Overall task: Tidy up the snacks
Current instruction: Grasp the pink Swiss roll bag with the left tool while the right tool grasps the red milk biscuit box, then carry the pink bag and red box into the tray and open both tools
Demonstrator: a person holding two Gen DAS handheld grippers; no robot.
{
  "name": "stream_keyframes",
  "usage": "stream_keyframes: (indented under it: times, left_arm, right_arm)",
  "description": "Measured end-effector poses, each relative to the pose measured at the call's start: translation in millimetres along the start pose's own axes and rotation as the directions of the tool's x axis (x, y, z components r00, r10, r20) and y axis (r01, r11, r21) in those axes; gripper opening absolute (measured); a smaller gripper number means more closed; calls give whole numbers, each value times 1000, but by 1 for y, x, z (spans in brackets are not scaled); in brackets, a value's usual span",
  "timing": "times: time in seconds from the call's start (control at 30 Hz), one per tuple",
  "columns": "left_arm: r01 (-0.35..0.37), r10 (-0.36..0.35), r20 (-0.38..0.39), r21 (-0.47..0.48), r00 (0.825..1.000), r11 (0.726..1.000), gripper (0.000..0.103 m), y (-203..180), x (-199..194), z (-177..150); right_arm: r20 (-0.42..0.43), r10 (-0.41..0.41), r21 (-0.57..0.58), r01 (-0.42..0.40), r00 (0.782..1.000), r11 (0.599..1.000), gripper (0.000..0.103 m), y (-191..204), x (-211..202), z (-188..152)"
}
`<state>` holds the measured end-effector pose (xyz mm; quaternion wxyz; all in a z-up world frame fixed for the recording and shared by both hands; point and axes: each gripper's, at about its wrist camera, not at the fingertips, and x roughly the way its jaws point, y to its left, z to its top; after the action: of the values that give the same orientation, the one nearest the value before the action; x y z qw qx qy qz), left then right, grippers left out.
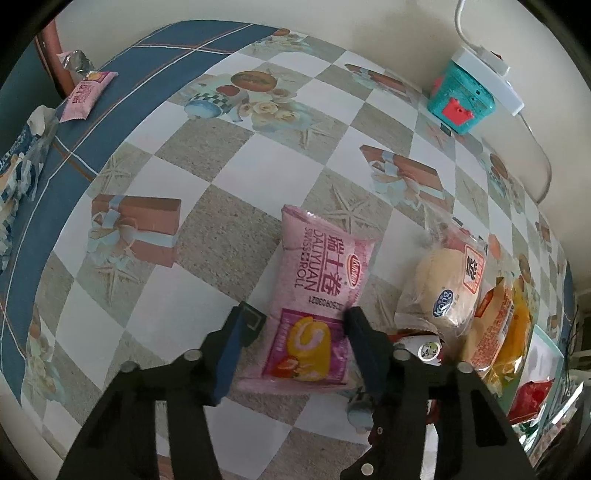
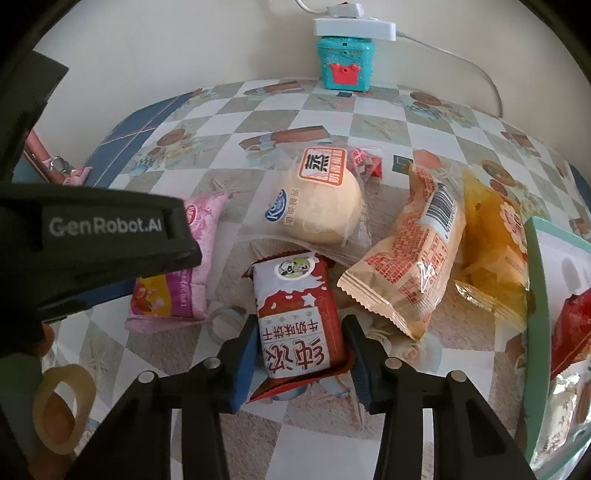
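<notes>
On the checked tablecloth, printed with gift boxes and starfish and bordered in blue:

- Left gripper: pointing steeply down, blue-padded jaws partly closed astride the lower end of a pink Swiss roll packet. The right pad touches the packet's edge; the left pad appears just clear of it, so a firm grip cannot be confirmed. Packet lies flat on the cloth.
- Right gripper: jaws drawn in close on both long sides of a red-and-white milk biscuit packet, pads pressing its edges. Packet rests on the cloth, near end between the fingers.
- Clear-wrapped round steamed bun: just beyond the biscuit packet, beside the pink packet.
- Beige packet with red print and barcode: right of the bun, lying at a slant.
- Yellow crinkled packet: right of the beige one, touching it.
- Teal-rimmed tray: at the right edge, holding a red packet.
- Second small pink packet: well apart, on the blue border at far left.
- Teal toy box with red crab face: by the wall, a white power strip on top.
- Roll of tape: near left corner in the right wrist view.
</notes>
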<state>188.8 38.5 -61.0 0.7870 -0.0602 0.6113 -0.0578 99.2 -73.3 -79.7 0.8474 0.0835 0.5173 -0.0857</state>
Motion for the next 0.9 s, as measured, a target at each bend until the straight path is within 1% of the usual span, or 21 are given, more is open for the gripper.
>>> stream_keyframes:
  times: [0.03,0.27,0.33,0.53,0.73,0.9]
  left_arm:
    - [-3,3,-3,-1,1000,1000,51,-1,1,-1]
    - [-53,53,-12,-17,999,998,49,-1,2,-7]
    - [-67,66,-11,-28,998,997,47,-2,1,-10]
    - [-81,80,-17,-65,997,995,41,0,-3,-18]
    - [-118,117,-28,-46,993,992,41,-9,-4,-32]
    - [-123,120,-43,-49,992,991,41,-13,-5,-42]
  right_arm:
    - [-2,0,0,0,1000,1000,47,-1,-1,-1]
    - [-18,-4,3,4,1000,1000,47,-7,-4,-7]
    - [-25,-7,4,7,1000,1000,47,-9,-5,-10]
    - [-47,-7,4,7,999,1000,44,-15,-11,-20]
    - [-75,4,31,-2,997,1000,44,-25,-16,-29]
    - [-89,0,41,3,996,999,43,-34,-22,-36]
